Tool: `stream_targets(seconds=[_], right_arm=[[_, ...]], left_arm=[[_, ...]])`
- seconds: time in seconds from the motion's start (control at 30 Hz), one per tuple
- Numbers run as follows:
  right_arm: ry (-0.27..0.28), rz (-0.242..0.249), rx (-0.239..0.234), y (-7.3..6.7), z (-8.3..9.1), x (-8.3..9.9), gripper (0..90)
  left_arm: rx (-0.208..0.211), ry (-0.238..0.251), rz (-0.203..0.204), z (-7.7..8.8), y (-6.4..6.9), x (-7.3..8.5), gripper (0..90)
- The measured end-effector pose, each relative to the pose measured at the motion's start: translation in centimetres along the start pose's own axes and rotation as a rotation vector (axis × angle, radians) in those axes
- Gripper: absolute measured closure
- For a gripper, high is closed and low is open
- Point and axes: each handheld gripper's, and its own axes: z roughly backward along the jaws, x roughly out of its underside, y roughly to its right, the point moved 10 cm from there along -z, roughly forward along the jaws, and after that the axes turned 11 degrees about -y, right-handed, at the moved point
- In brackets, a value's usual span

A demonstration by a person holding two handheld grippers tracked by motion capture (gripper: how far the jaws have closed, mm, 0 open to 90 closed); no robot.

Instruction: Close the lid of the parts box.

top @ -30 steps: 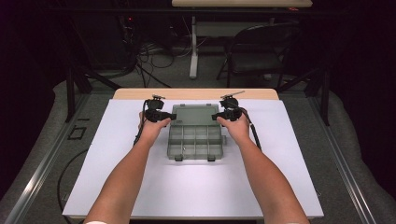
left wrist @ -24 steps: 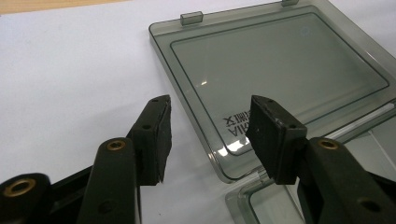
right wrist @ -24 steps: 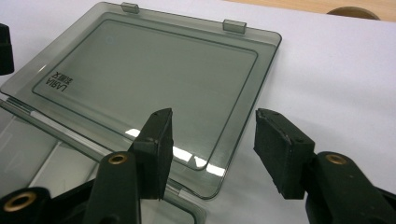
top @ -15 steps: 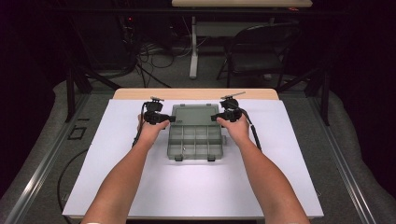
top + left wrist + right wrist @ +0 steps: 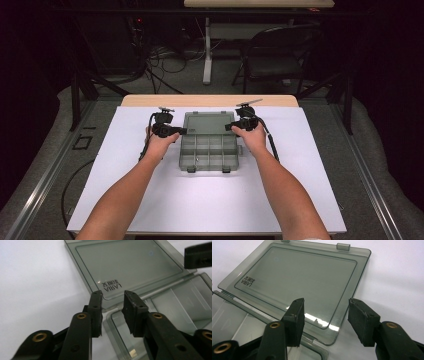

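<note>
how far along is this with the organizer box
Done: the lid lies folded flat open behind the box. In hand: the left gripper, whose jaws have just been closing, and the right gripper sit at the lid's two sides, neither pinching it. Left: whatever follows; compartments look empty.

Clear grey compartment box [image 5: 208,150] lies open at centre of white table [image 5: 125,200], lid [image 5: 208,123] flat on far side. Left gripper [image 5: 183,131] at lid's left edge near hinge, jaws just been closing. Right gripper [image 5: 233,128] at lid's right edge. Forearms enter from bottom.
</note>
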Motion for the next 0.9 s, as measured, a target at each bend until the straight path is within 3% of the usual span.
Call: stream_targets(seconds=[0.13, 0.4, 0.9], right_arm=[[-0.002, -0.001, 0.0, -0.1, 0.0, 0.0, 46.6], [0.004, -0.003, 0.003, 0.1, 0.0, -0.1, 46.6], [-0.007, -0.008, 0.002, 0.1, -0.3, 0.0, 46.8]], left_arm=[[-0.018, -0.024, -0.017, 0.0, 0.1, 0.5, 73.8], [-0.016, -0.031, -0.001, 0.2, 0.0, 1.1, 82.1], [-0.009, -0.029, 0.017, 0.2, 0.0, 1.3, 83.9]])
